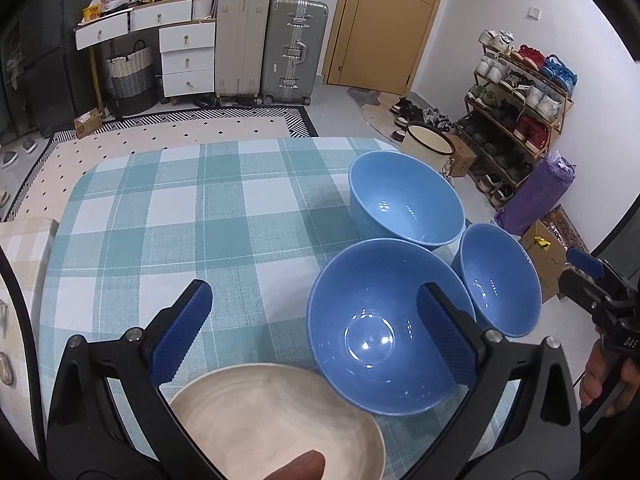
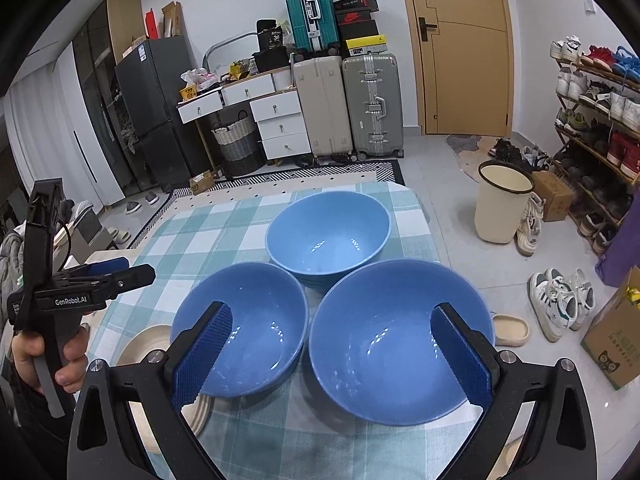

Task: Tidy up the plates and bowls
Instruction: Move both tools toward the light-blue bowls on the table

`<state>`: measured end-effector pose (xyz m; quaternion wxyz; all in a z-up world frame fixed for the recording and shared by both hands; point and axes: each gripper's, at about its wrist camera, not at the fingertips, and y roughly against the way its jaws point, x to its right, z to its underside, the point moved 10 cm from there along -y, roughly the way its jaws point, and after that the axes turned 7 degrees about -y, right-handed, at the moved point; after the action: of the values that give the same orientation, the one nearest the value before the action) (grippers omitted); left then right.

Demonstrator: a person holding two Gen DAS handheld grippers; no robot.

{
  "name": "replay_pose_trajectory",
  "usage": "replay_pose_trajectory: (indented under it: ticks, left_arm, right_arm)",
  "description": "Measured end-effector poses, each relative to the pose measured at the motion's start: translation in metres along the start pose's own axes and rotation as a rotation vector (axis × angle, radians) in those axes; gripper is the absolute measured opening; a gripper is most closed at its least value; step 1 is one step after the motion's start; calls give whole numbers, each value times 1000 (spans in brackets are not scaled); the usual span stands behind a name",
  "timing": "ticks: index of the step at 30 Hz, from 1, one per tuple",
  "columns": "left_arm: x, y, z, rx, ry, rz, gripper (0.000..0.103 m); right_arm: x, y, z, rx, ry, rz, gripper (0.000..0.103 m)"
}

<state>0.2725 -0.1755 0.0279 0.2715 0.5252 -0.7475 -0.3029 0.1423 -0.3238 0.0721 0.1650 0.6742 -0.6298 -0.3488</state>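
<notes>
Left hand-held gripper hangs spread wide over the cream plate at lower centre; right hand-held gripper gapes too, empty. Three blue bowls cluster on the table, probably glazed, slick, breakable: pinch the rim.

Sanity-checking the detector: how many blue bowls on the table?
3. Far blue bowl at the table's far right end; near-left blue bowl beside the beige plate; near-right blue bowl by the right edge. None looks nested, though both views are partial.

Checked table; three blue bowls; cream plate.
</notes>
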Motion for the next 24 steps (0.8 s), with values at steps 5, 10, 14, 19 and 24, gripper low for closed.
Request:
replay_pose_trajectory:
  ticks: [5, 10, 14, 19, 24]
  left_arm:
    - [6, -17, -11, -10, -5, 5, 102]
    - [13, -40, -18, -31, -17, 17, 102]
    - [14, -57, -21, -52, -15, 22, 102]
    - [12, -75, -27, -68, -5, 28, 102]
    - [11, -89, -37, -75, 6, 29, 102]
  right_arm:
    - [8, -14, -13, -12, 2, 24, 101]
    - [16, -28, -25, -17, -17, 24, 101]
    - [20, -41, -33, -24, -21, 33, 101]
    - [25, -56, -38, -38, -36, 28, 101]
    - [29, -68, -44, -43, -49, 23, 101]
